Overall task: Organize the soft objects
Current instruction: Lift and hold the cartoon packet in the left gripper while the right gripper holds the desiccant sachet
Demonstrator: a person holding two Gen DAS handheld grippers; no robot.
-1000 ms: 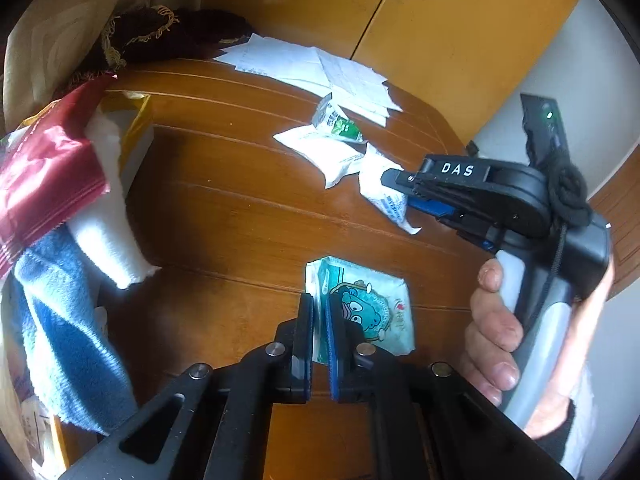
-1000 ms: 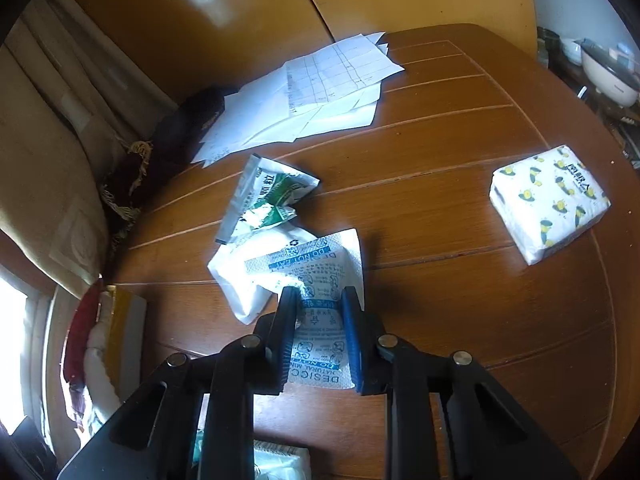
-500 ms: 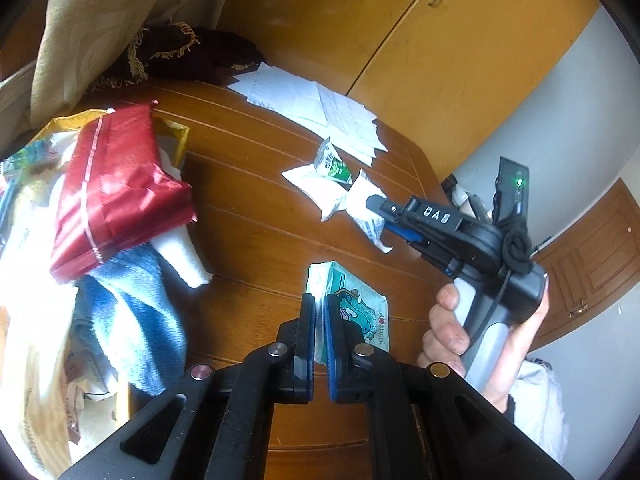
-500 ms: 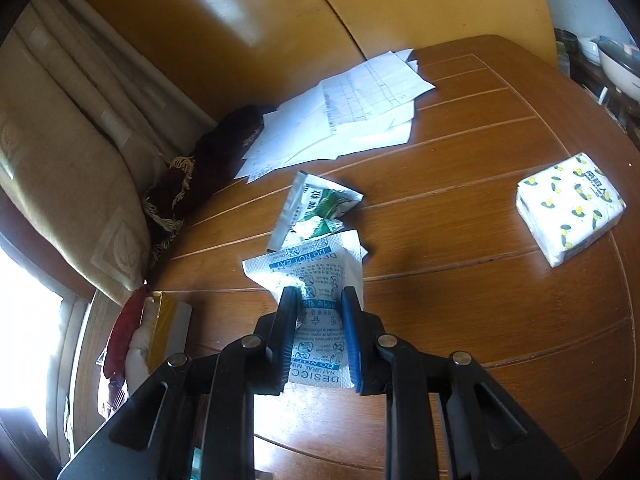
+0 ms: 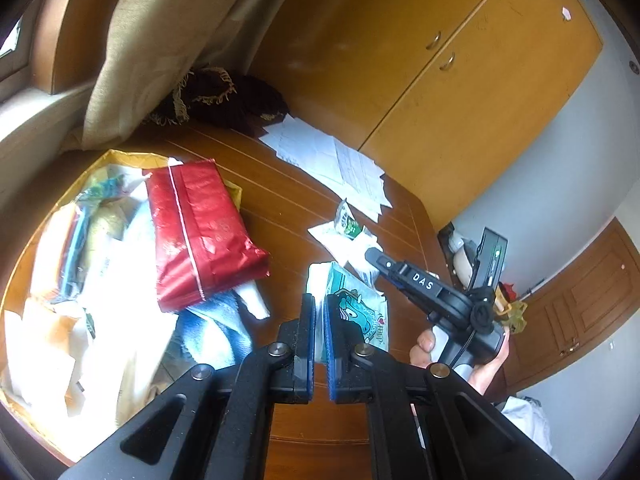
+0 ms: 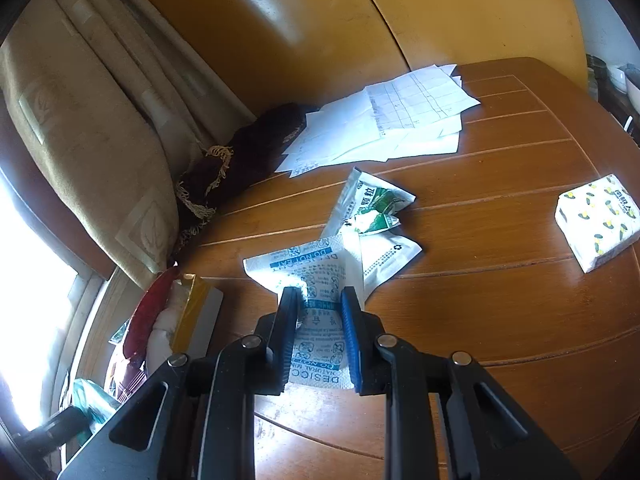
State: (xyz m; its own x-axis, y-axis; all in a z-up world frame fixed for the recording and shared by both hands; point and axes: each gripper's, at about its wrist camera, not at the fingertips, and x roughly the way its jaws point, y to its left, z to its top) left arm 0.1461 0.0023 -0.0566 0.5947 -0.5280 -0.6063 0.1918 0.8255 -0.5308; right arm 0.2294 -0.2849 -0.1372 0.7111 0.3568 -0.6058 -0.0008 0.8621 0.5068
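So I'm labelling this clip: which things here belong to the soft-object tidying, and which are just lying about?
Belongs to the job:
- cartoon tissue pack, in the left gripper
- desiccant sachet, in the right gripper
- yellow bag of soft items
- patterned tissue pack
- green-printed sachets

Just lying about:
- papers
- dark fringed cloth
- curtain

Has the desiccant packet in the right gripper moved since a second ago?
Yes. The desiccant packet, clamped in the right gripper, has lifted up and away from the white pouch it overlapped on the table.
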